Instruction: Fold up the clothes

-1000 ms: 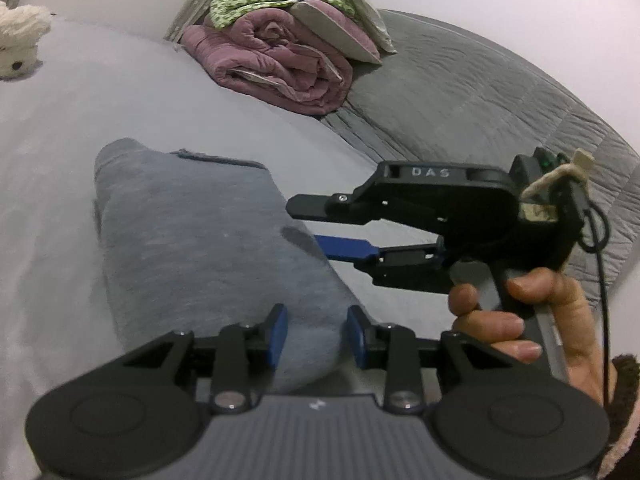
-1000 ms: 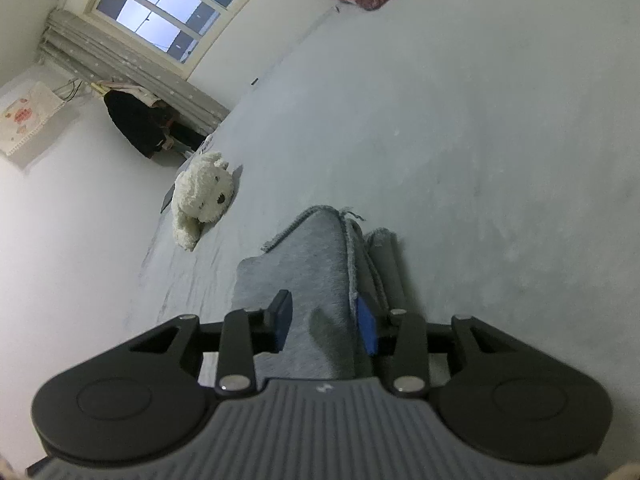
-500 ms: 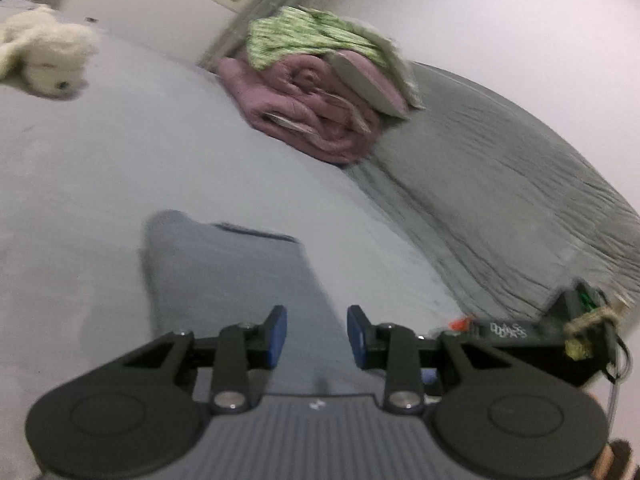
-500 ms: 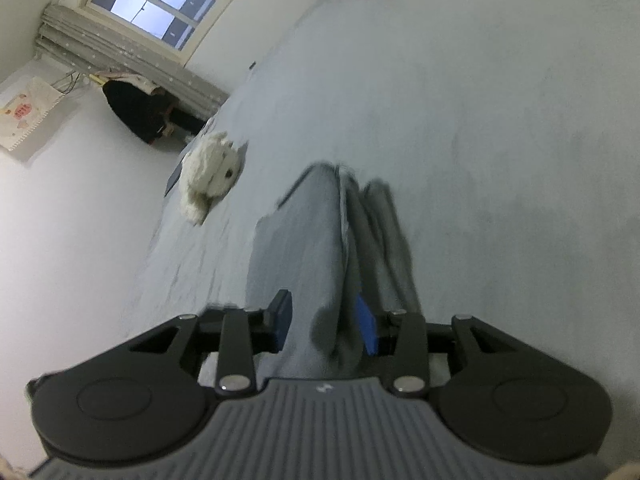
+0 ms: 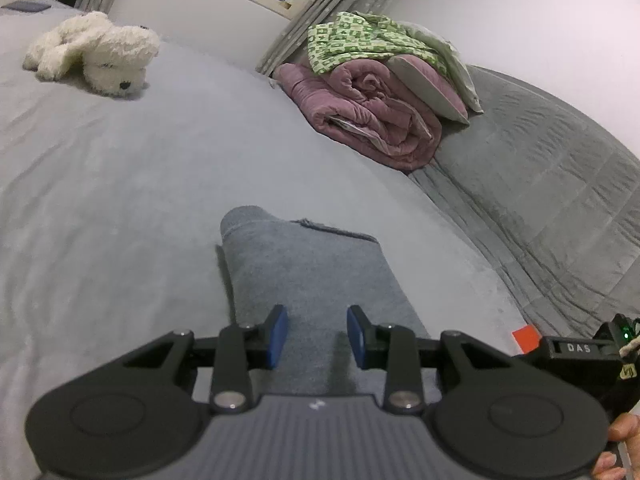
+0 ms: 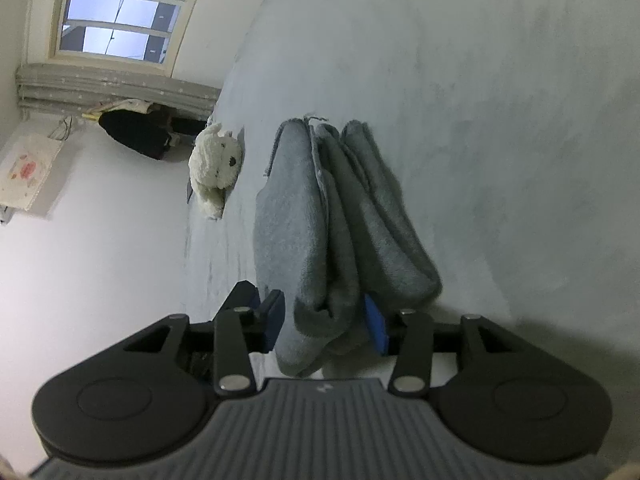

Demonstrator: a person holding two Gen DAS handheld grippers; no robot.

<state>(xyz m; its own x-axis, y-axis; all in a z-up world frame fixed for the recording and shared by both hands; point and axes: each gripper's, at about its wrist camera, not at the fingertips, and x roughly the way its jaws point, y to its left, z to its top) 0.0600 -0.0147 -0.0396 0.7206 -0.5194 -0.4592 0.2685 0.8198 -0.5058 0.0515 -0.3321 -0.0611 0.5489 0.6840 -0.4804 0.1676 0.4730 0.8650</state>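
A folded grey cloth (image 5: pixel 312 276) lies on the grey bed (image 5: pixel 120 184) in the left wrist view. My left gripper (image 5: pixel 317 336) hovers over its near end, open, with nothing pinched between the blue pads. In the right wrist view the same cloth (image 6: pixel 304 216) shows as several stacked layers. Its thick near end sits between the pads of my right gripper (image 6: pixel 325 320), which touch it on both sides while the jaws are opening. The right gripper's black body (image 5: pixel 572 350) shows low at the right of the left wrist view, with a hand (image 5: pixel 622 440) under it.
A white plush dog (image 5: pixel 96 56) lies at the far left of the bed. A rolled pink quilt (image 5: pixel 368 116) with a green patterned cloth (image 5: pixel 360 40) and a pillow sits at the back. A darker grey quilted cover (image 5: pixel 540 184) fills the right side. A window (image 6: pixel 112 8) is behind.
The left view has swung up and back, and the right gripper has dropped to its lower right corner. The right view has rolled, and its jaws now stand slightly wider around the cloth's end.
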